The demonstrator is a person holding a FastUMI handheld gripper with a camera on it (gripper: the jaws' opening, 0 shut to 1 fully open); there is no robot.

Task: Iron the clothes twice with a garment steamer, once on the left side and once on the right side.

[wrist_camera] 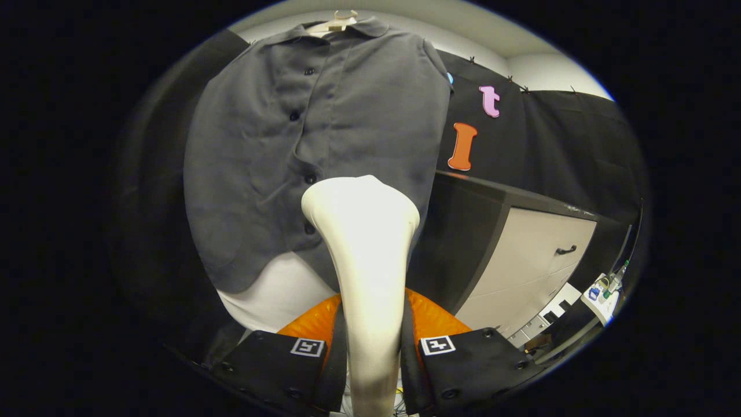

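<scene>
Item: cream plastic garment steamer [365,243], rigid, smooth, likely slippery, clamped at its narrow handle by the gripper [370,359]'s 2 fingers, lower centre, head before the soft, limp grey buttoned shirt [278,150] hanging upper centre-left.

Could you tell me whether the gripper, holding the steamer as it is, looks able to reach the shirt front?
Probably yes: the gripper is shut on the steamer, whose head already lies over the grey shirt, with nothing between them.

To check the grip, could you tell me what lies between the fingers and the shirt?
The steamer, clamped between the fingers, reaches up to the shirt in the gripper view.
</scene>
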